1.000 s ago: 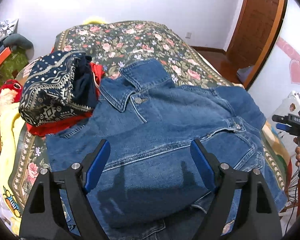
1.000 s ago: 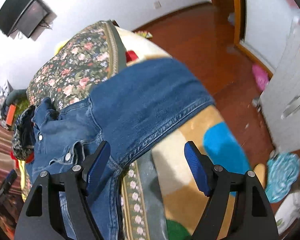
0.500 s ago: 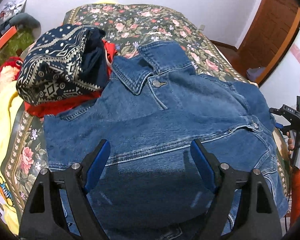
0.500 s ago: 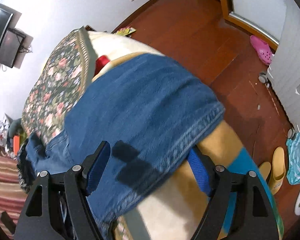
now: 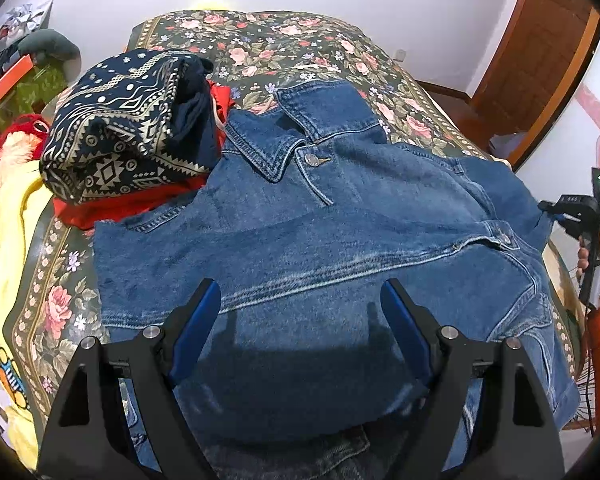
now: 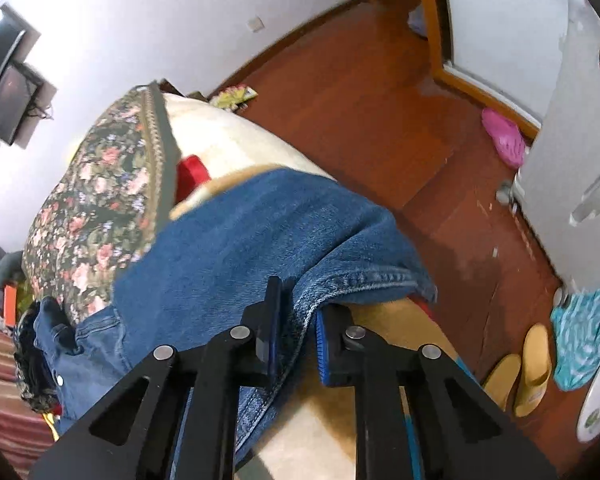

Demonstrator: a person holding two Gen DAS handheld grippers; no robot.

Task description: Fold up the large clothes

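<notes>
Right gripper [image 6: 296,340] jaws, wide apart half a second ago, are now pinched together on the sleeve cuff [image 6: 364,280] of the denim jacket [image 5: 320,248], hemmed edge caught between the blue pads; left gripper [image 5: 300,320] has barely shifted, jaws apart and empty, hovering over the jacket's lower back panel; jacket lies spread on the floral bedspread [image 5: 280,44], collar [image 5: 300,120] at the far end, its right sleeve draped over the right edge of the bed above the wood floor [image 6: 360,92]; patterned folded garment [image 5: 120,120] on a red one sits far left, touching the jacket's shoulder; step in hand looks like the sleeve fold, grasp just made; next move probably calls for lifting the cuff and carrying it left across the body panel, keeping the grip firm since denim is heavy; left gripper could pin the body so it doesn't drag.
</notes>
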